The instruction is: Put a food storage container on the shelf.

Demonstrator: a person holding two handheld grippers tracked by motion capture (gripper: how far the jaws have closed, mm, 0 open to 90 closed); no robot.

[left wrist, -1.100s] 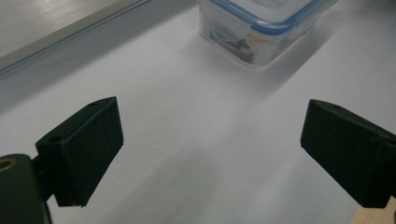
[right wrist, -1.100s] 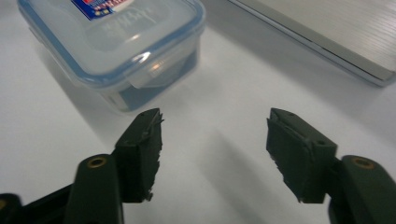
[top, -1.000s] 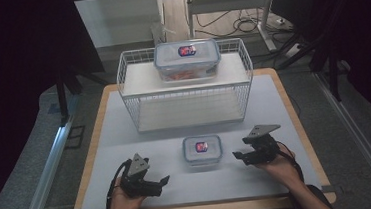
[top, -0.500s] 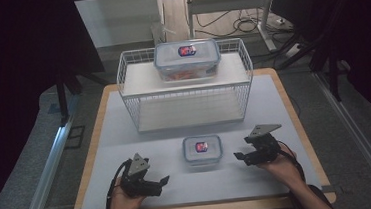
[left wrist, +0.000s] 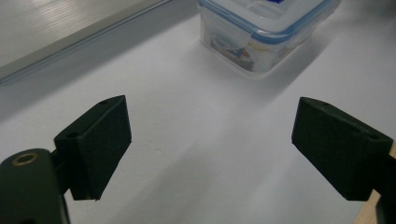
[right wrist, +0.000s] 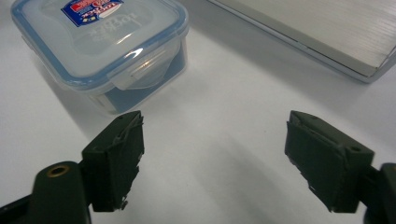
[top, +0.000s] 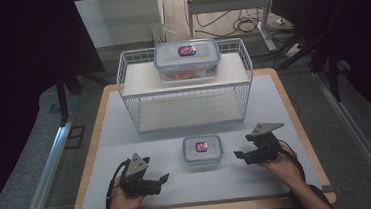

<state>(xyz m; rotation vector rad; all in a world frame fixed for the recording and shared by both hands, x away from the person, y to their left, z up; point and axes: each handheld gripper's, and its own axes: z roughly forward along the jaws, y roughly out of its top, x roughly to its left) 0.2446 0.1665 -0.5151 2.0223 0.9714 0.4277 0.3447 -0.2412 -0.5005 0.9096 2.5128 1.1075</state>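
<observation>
A small clear lidded box with a blue rim and a red label (top: 202, 150) sits on the white table between my two grippers. My left gripper (top: 162, 179) rests near the front edge, left of the box (left wrist: 266, 32). It is open, its jaws have just been closing a little, and nothing is between them (left wrist: 210, 116). My right gripper (top: 239, 155) is to the right of the box (right wrist: 98, 46). It is open too, its jaws have just been opening, and only bare table lies between them (right wrist: 215, 126).
A white wire rack (top: 121, 79) stands at the back of the table (top: 273, 97), with a larger lidded box (top: 186, 59) on its upper shelf. The rack's base plate (right wrist: 327, 28) lies just beyond the small box. The wooden table edge (top: 92, 157) runs along the left.
</observation>
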